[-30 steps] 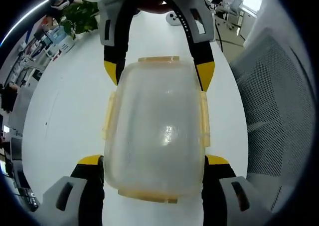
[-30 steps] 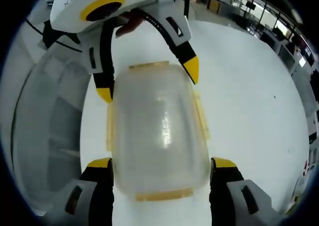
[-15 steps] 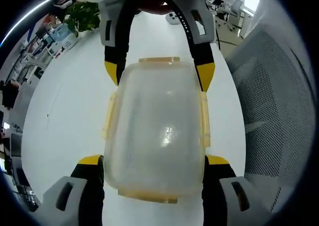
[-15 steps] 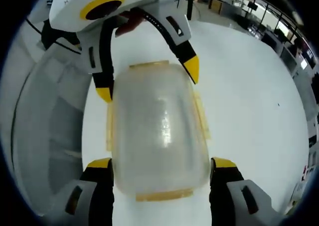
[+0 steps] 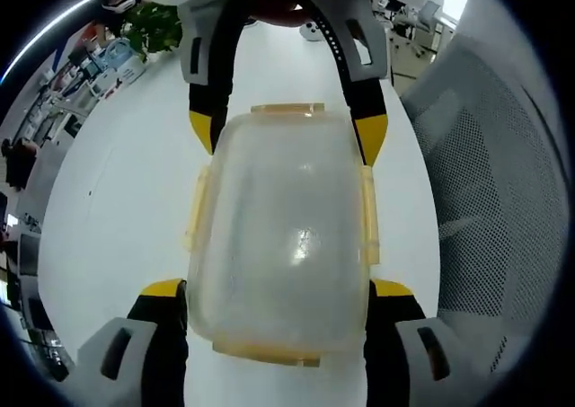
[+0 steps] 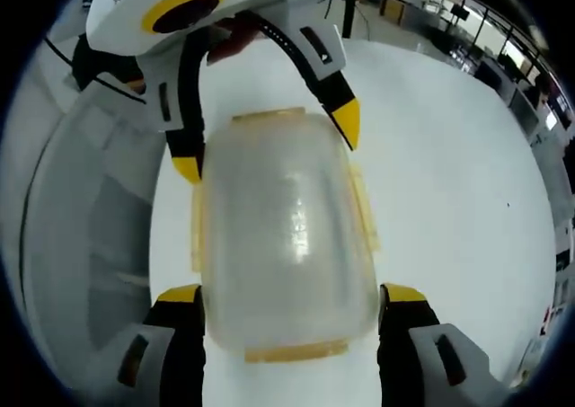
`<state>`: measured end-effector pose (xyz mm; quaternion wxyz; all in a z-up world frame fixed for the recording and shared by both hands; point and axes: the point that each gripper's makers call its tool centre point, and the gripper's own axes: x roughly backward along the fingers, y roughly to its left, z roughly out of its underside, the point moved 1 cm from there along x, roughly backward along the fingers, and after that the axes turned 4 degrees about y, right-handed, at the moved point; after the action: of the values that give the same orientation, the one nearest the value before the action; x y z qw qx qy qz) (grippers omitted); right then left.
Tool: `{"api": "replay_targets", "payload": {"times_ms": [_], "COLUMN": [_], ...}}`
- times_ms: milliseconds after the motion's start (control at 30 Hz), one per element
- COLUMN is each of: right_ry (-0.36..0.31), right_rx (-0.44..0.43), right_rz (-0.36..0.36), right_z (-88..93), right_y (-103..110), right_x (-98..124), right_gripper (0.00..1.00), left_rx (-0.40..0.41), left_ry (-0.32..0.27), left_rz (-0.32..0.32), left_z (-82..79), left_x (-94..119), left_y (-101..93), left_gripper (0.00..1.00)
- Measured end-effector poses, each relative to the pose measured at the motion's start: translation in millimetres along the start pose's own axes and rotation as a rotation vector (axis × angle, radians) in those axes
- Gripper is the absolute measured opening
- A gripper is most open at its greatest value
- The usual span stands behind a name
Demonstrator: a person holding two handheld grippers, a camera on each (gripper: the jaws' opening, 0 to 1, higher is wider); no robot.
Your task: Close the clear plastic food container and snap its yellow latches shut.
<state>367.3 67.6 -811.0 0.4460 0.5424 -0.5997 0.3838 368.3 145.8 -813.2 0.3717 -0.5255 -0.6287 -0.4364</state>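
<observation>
Now gripping the container (image 5: 278, 236) from both ends above the table (image 5: 117, 200) — left gripper (image 5: 274, 290) clamping it at 6 o'clock, right gripper (image 6: 292, 295) closing on the opposite end. Keeping pressure even, squeezing straight inward so the latches (image 5: 195, 211) at 3 and 9 o'clock stay seated. Looking empty inside — lid already on.

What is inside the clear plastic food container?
The clear plastic food container with yellow latches looks empty through its cloudy lid; glare hides some of the inside. It rests on the white table.
</observation>
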Motion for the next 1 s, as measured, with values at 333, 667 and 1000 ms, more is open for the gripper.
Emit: {"api": "replay_targets", "payload": {"times_ms": [333, 667, 1000], "right_ry": [0.0, 0.003, 0.0], "right_rx": [-0.002, 0.008, 0.016], "right_rz": [0.001, 0.0, -0.002], "right_z": [-2.2, -3.7, -7.3], "right_y": [1, -5, -20], "right_x": [-1, -1, -2], "right_gripper": [0.8, 0.8, 0.8], "left_rx": [0.0, 0.008, 0.016], "left_ry": [-0.005, -0.009, -0.012], "left_rz": [0.0, -0.001, -0.004], "left_z": [2.7, 3.4, 4.4], "left_x": [1, 1, -1], "left_y": [-0.5, 4.6, 19.8], "left_gripper": [0.83, 0.83, 0.83]}}
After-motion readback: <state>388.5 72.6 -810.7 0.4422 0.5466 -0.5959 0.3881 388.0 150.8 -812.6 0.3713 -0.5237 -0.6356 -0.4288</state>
